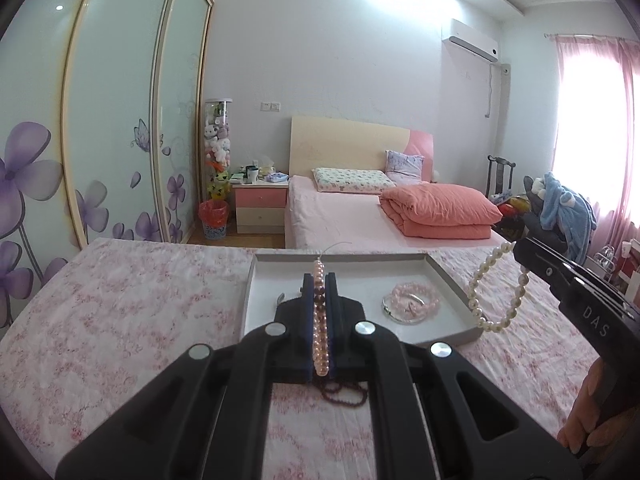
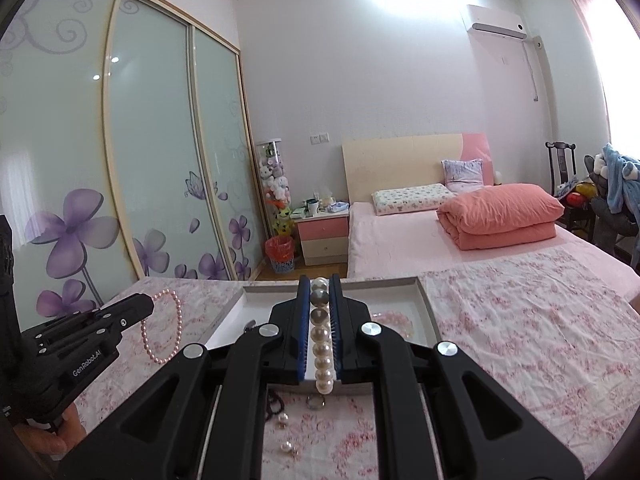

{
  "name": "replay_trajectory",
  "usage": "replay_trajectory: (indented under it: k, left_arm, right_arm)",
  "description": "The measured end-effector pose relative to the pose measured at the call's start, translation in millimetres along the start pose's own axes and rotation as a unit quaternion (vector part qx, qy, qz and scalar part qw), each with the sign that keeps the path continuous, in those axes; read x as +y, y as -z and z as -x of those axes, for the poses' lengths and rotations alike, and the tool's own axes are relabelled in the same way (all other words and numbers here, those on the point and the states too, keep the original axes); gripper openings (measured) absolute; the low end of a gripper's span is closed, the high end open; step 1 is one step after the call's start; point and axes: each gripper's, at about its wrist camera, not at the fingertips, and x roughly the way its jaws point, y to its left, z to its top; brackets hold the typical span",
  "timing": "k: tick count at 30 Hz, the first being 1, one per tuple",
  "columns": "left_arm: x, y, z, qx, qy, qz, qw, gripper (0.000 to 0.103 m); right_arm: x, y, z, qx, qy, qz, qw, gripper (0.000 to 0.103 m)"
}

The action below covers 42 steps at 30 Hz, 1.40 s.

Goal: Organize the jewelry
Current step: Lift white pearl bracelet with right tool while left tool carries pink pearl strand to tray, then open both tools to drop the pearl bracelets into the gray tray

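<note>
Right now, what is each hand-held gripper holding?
Left hand-held gripper: shut on the pink pearl bracelet.
Right hand-held gripper: shut on the white pearl bracelet.

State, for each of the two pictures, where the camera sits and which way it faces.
Left wrist: on the left gripper, facing the tray and bed; shows its jaws shut on a pink bead strand, plus the right gripper.
Right wrist: on the right gripper, same heading; jaws shut on a white pearl strand.
Shared: tray, bed, wardrobe.

Bright daylight glares through the window (image 1: 592, 128); fisheye edges curve darkly.
</note>
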Motion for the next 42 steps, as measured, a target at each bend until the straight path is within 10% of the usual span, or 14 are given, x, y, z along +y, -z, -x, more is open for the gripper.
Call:
replay_trajectory:
  k: [28, 33, 42]
  left_arm:
    - [11, -14, -147, 0.067, 0.007, 0.016, 0.9976, 0.007]
    - [16, -17, -159, 0.073, 0.006, 0.033, 0.9968, 0.011]
    - [33, -19, -142, 0.065, -0.018, 0.047, 0.9966, 0.014]
  right_arm:
    - [-24, 3, -136, 0.077, 0.000, -0.038, 0.996, 0.011]
    - [-32, 6, -132, 0.074, 0.012, -0.043, 0.996, 0.039]
    - [-40, 5, -116, 0.069, 0.021, -0.049, 0.996, 0.039]
